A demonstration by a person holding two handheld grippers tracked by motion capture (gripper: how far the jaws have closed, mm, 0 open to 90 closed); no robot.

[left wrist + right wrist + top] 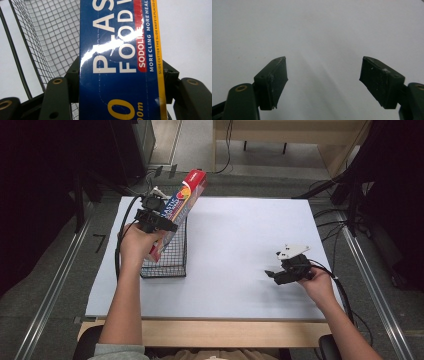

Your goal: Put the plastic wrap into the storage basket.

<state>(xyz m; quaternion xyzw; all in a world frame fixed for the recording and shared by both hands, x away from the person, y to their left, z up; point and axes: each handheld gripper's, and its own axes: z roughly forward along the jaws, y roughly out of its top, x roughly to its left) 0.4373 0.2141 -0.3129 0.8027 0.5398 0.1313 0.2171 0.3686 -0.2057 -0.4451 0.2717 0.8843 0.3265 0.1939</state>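
A white sheet (240, 260) covers the table (210, 332), whose wooden edge shows along the bottom of the high view. Grey floor surrounds it, with metal rails (55, 285) running up the left and right sides, dark stands and cables at the upper corners, and a pale wooden bench (295, 132) at the top of the frame.

A black wire basket (170, 257) stands at the left of the sheet, left of centre in the high view. A long blue box (177, 210) of food wrap with a red end leans in it: its lower end is down inside the basket and its red end points to the upper right, well above the rim.

The left gripper (155, 220) sits at the basket's upper left corner, its jaws pinching the box across its width. In the left gripper view the box (120, 62) runs up the middle of the frame between the two pads, which press its sides, and the basket's mesh (50, 45) fills the upper left behind it.

The right gripper (275, 274) rests low at the right of the sheet, well apart from the basket. In the right gripper view its jaws stand spread with nothing between them, only bare sheet (319, 30) ahead.
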